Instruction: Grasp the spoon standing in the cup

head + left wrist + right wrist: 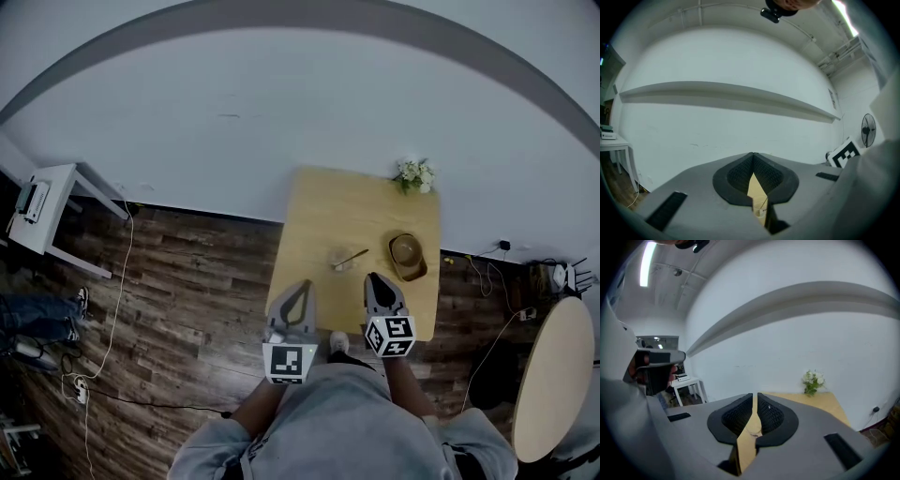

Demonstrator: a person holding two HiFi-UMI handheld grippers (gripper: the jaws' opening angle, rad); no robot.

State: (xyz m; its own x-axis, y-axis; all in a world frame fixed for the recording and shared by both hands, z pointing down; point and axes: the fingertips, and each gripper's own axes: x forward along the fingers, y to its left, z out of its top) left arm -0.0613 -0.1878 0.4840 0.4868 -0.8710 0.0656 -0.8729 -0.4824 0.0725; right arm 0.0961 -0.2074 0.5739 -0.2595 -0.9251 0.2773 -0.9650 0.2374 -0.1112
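The spoon (pixel 353 256) stands in the cup (pixel 339 262), ahead between the left tool (pixel 300 286) and the right tool (pixel 371 278), both pressed together, empty.

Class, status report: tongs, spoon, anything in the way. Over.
Left tongs shut, empty; right tongs shut, empty. Spoon standing in cup, untouched. Nothing in the way.

Dim, flat and grayish in the head view, with strong fisheye curving and dark corners. Brighter in both gripper views: glare from a ceiling light (pixel 844 16) at upper right of the left one, upper left of the right. Soft blur on left gripper (pixel 752 157) and right gripper (pixel 754 397) up close.
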